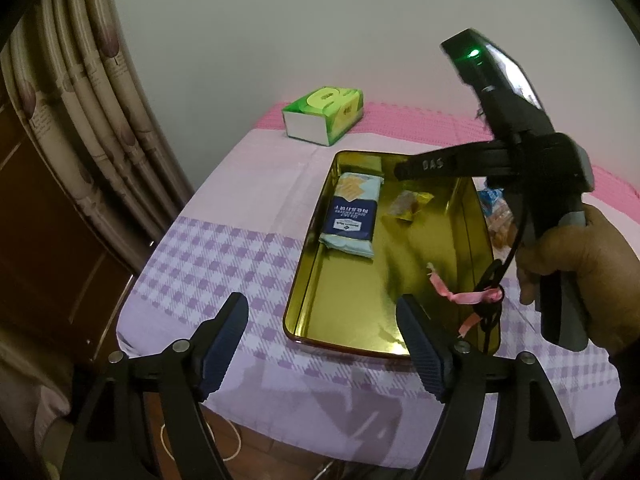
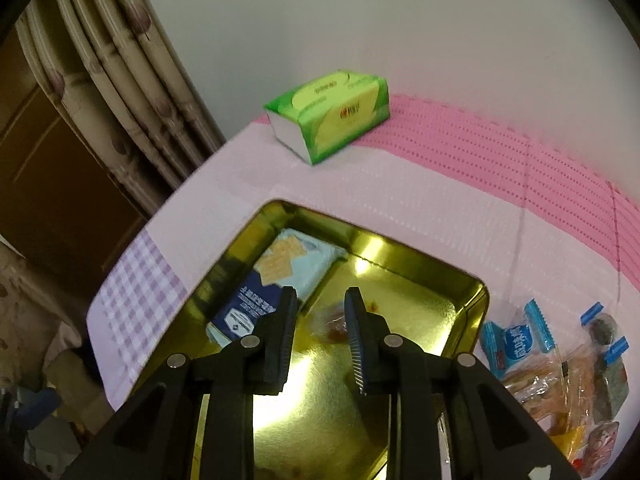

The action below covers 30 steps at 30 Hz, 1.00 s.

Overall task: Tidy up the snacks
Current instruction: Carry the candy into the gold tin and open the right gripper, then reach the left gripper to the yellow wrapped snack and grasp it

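The right tool (image 2: 320,312) hangs over the gold tin (image 2: 472,300), its jaws a little apart and gripping nothing. A small snack (image 2: 334,322) lies just under its tips. More snacks (image 2: 560,364) wait to its right, nearer it than the open, empty left tool (image 1: 320,320).

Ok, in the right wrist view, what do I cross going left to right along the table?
Curtain → blue cracker packet in the gold tin → small wrapped snack between the right gripper fingers → loose snack pile.
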### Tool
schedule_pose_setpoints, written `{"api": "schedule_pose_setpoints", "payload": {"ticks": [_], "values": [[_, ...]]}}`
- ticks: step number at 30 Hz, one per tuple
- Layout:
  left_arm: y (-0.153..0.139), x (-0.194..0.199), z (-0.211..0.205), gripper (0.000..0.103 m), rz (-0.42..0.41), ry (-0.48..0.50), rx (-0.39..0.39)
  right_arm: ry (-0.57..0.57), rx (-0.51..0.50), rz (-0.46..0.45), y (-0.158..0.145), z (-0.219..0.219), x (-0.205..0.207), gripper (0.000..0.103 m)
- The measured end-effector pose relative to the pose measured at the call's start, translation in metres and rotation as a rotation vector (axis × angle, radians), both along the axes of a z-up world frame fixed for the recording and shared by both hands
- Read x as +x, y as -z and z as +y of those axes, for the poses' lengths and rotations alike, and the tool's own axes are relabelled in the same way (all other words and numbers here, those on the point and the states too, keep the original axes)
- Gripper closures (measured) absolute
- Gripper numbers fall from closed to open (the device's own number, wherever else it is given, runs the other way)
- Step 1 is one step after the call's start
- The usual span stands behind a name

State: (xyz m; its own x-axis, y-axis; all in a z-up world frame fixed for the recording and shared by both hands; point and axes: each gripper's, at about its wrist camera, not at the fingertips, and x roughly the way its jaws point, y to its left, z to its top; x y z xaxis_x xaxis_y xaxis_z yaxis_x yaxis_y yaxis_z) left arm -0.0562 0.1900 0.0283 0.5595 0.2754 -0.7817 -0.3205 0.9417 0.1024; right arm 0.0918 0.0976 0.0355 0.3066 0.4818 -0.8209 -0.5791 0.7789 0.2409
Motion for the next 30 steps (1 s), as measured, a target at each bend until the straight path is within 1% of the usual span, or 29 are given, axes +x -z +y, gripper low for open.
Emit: {"api": "schedule_pose_setpoints", "payload": {"ticks": [3, 5, 7, 9, 11, 13, 15, 17, 18, 19, 21, 24, 26, 28, 30], "values": [[0.001, -0.001, 0.000, 0.024, 0.002, -0.001, 0.002, 0.011, 0.054, -0.022, -0.013, -0.010, -0.004, 0.075], [0.001, 0.000, -0.001, 0.024, 0.004, 0.001, 0.002, 0.022, 0.113, -0.039, -0.025, -0.023, -0.011, 0.073], [0.001, 0.000, -0.002, 0.024, 0.007, 0.005, 0.007, 0.046, 0.165, -0.055, -0.036, -0.039, -0.021, 0.069], [0.001, -0.001, -0.004, 0.024, 0.006, 0.009, 0.015, 0.069, 0.217, -0.065, -0.044, -0.061, -0.034, 0.069], [0.000, -0.001, -0.007, 0.024, 0.004, 0.015, 0.025, 0.093, 0.234, -0.088, -0.050, -0.086, -0.052, 0.068], [-0.001, -0.002, -0.009, 0.024, 0.002, 0.021, 0.034, 0.114, 0.230, -0.111, -0.051, -0.115, -0.075, 0.067], [-0.001, -0.003, -0.012, 0.024, 0.000, 0.029, 0.042, 0.134, 0.202, -0.133, -0.049, -0.142, -0.094, 0.063], [-0.003, -0.004, -0.016, 0.024, -0.005, 0.038, 0.050, 0.162, 0.142, -0.159, -0.042, -0.174, -0.117, 0.058], [-0.003, -0.005, -0.018, 0.024, -0.007, 0.043, 0.054, 0.173, 0.107, -0.165, -0.038, -0.188, -0.127, 0.058], [-0.004, -0.006, -0.021, 0.024, -0.009, 0.055, 0.055, 0.193, 0.051, -0.176, -0.032, -0.205, -0.139, 0.058], [-0.004, -0.007, -0.027, 0.024, -0.012, 0.086, 0.049, 0.222, -0.024, -0.192, -0.024, -0.232, -0.153, 0.057], [-0.006, -0.011, -0.042, 0.024, -0.020, 0.160, 0.031, 0.304, -0.104, -0.198, -0.012, -0.279, -0.168, 0.057], [-0.010, -0.014, -0.053, 0.024, -0.035, 0.224, -0.003, 0.348, -0.157, -0.214, -0.007, -0.308, -0.178, 0.057], [-0.012, -0.015, -0.066, 0.024, -0.032, 0.290, -0.023, 0.381, -0.185, -0.217, -0.003, -0.334, -0.187, 0.057], [-0.014, -0.011, -0.080, 0.024, -0.020, 0.360, -0.056, 0.401, -0.204, -0.225, 0.000, -0.355, -0.193, 0.054]]}}
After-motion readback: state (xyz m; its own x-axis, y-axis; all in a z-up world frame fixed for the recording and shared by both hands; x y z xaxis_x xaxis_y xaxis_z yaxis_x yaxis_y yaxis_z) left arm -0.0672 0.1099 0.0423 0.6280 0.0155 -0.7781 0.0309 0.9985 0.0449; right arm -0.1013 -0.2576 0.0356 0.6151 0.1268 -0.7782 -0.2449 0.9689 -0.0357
